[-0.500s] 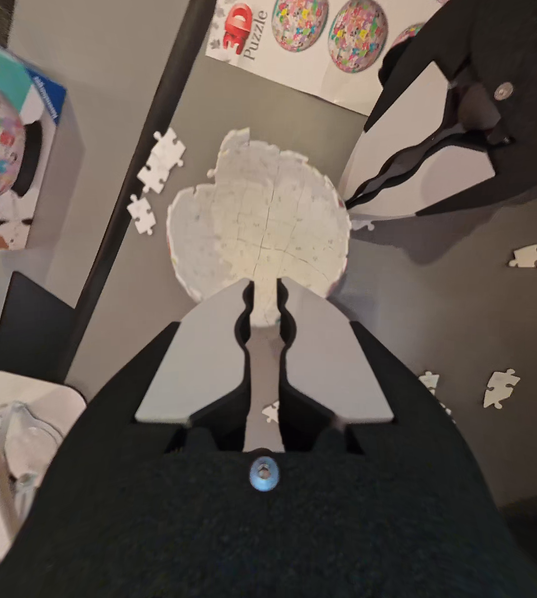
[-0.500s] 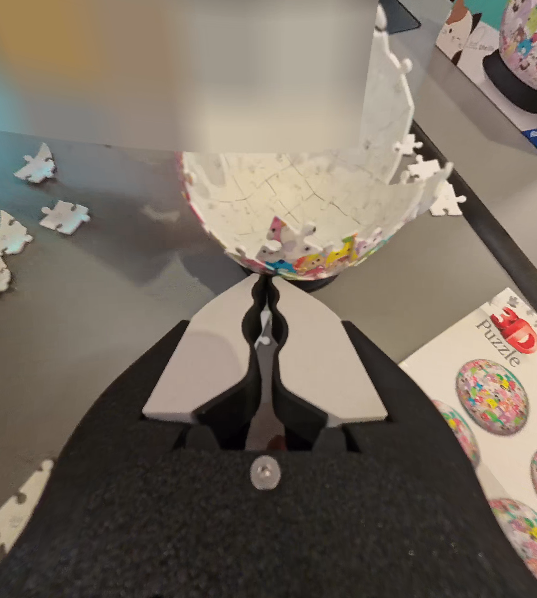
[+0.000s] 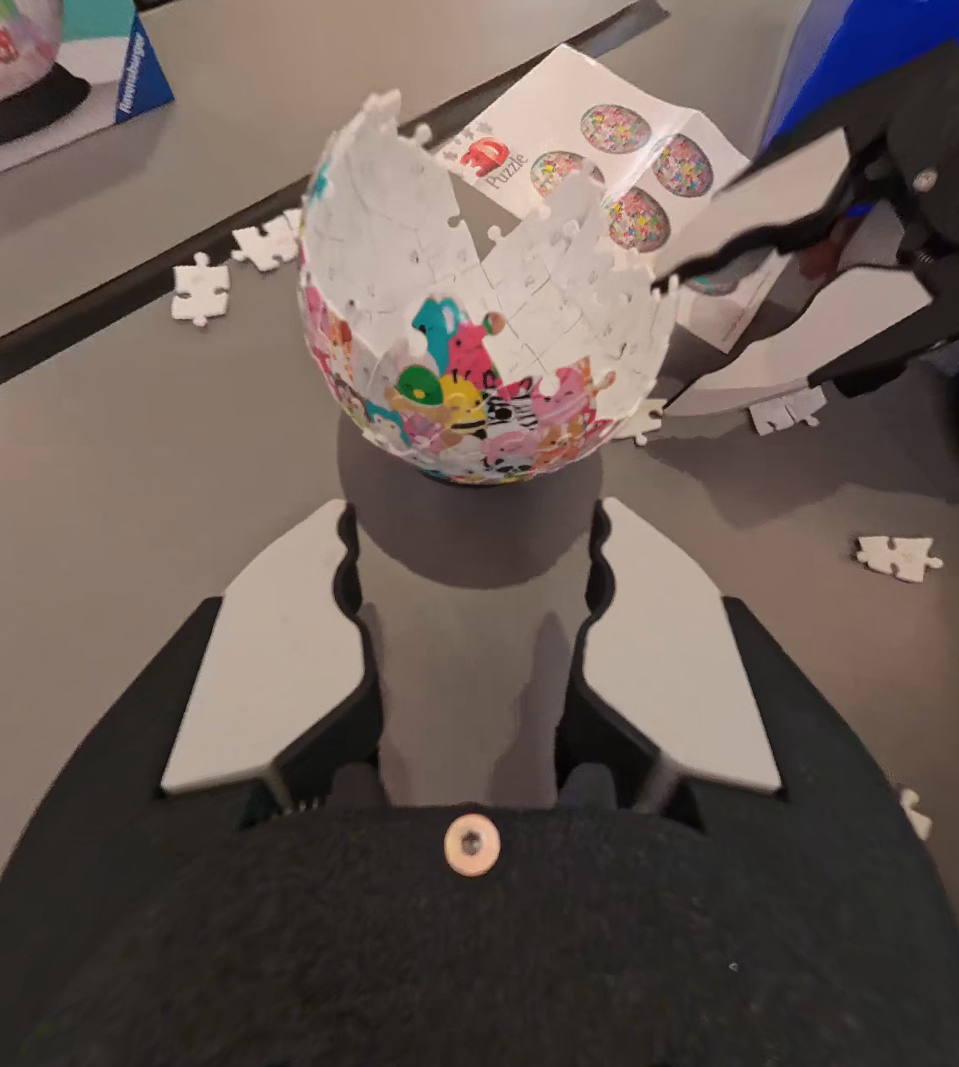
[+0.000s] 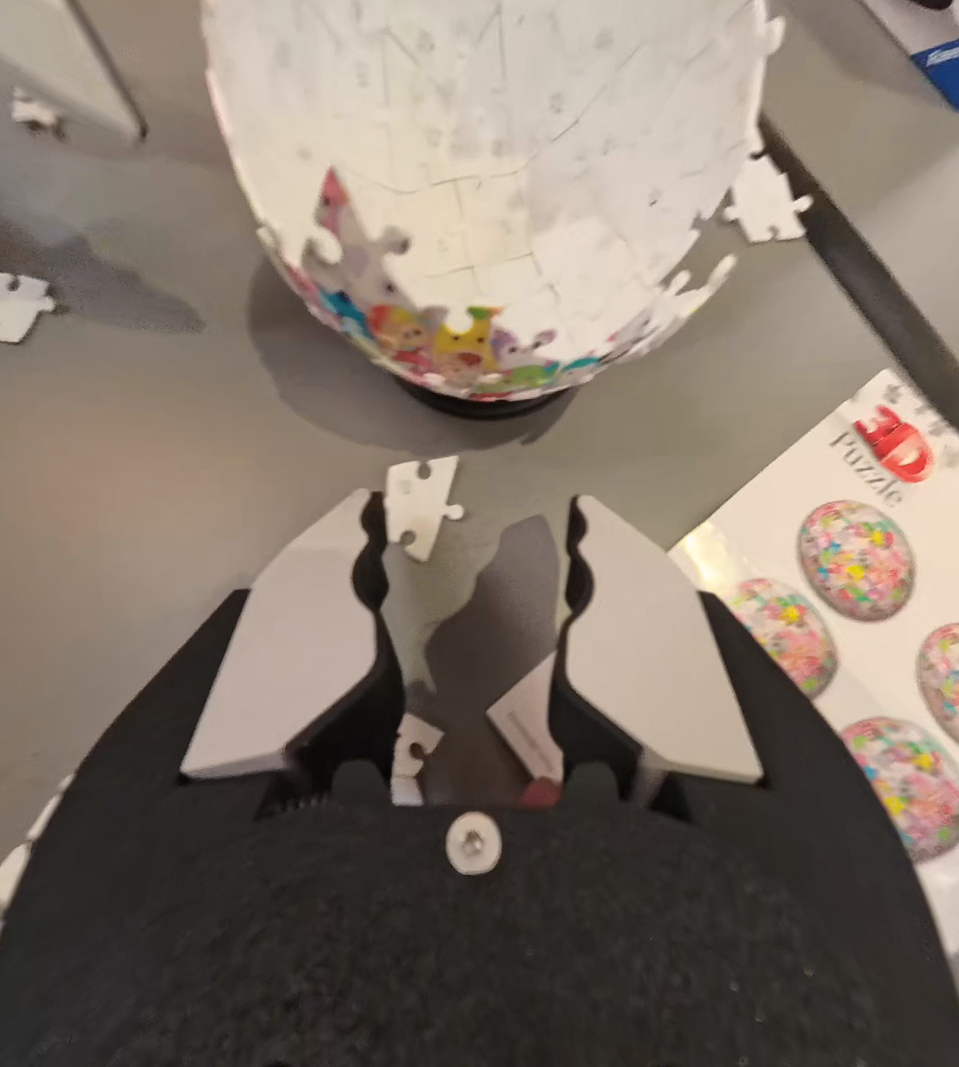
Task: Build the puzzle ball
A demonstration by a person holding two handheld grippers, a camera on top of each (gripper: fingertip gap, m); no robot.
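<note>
Resting on its dark stand [image 4: 480, 404] mid-surface, the half-built puzzle ball [image 3: 482, 323] stays steady; the left gripper [image 3: 471, 519] and right gripper [image 4: 468, 508] gape empty, a loose piece [image 4: 422, 508] beside the right one.

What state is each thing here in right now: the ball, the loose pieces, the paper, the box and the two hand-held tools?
Puzzle ball: half built, open at the top, upright on its dark stand.
Left tool: open, empty, short of the ball.
Right tool: open, gripping nothing.
Loose piece: white side up, lying on the table by the right tool's tips.
Instruction sheet: lying flat, printed side up.
Puzzle box: standing on the table, beyond the ball.
</note>
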